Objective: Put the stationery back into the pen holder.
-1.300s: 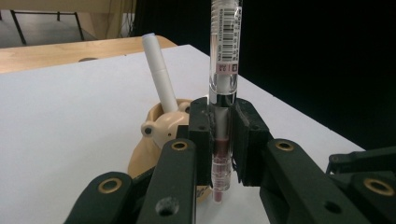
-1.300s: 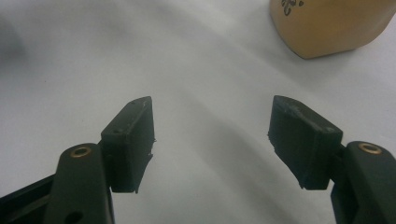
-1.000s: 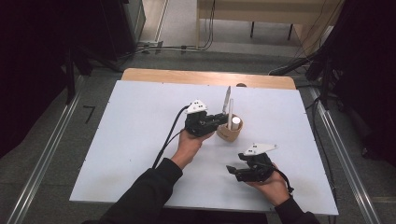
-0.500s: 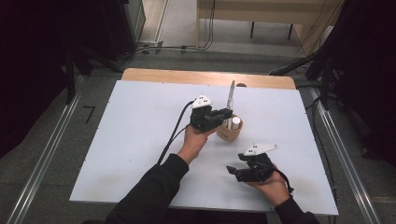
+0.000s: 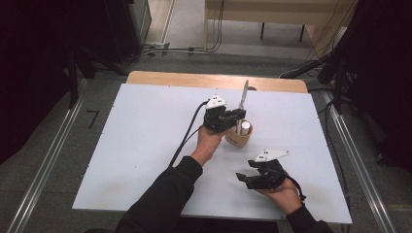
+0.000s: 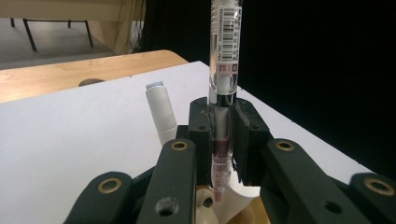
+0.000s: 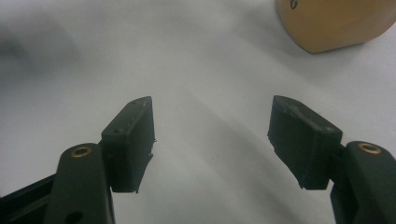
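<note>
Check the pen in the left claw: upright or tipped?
Upright. The pen stands vertical, pinched by the left claw above the cup.

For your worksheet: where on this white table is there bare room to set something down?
The white table is bare all along its left half, left of the left claw. The round tan wooden cup crowds the middle, with the right claw below it.

The white table (image 5: 145, 145) is seen from above and forward; each gripper view is taken close, low along its jaws. The tan cup (image 5: 239, 138) (image 7: 334, 21) is shared.
</note>
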`<state>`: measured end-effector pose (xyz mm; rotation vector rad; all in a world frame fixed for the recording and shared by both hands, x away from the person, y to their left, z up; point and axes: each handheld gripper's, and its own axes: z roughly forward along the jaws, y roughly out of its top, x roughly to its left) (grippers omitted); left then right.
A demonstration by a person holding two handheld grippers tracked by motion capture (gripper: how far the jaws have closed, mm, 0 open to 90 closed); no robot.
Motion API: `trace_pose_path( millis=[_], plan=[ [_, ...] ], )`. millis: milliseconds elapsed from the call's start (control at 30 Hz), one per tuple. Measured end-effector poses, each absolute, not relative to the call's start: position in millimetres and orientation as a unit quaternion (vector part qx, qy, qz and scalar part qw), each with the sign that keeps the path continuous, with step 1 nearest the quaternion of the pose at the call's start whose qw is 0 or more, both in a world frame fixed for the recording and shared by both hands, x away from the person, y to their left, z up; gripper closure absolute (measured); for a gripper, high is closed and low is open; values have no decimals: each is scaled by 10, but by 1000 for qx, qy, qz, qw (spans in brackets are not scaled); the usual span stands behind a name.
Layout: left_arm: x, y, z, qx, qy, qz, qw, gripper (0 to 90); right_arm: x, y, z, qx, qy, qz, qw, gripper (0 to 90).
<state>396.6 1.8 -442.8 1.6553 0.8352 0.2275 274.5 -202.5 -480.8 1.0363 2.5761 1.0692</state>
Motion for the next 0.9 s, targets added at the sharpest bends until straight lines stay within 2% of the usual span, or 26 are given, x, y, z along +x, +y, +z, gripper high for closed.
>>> trace_pose_path(
  millis=[167, 900],
  plan=[
    [4018, 32, -4465, 714, 368, 111, 586, 792, 2746, -2035, -4809, 349, 862, 358, 82, 301],
    [4103, -9, -4578, 728, 358, 87, 578, 789, 2750, -2047, -4809, 349, 862, 359, 79, 302]
  ],
)
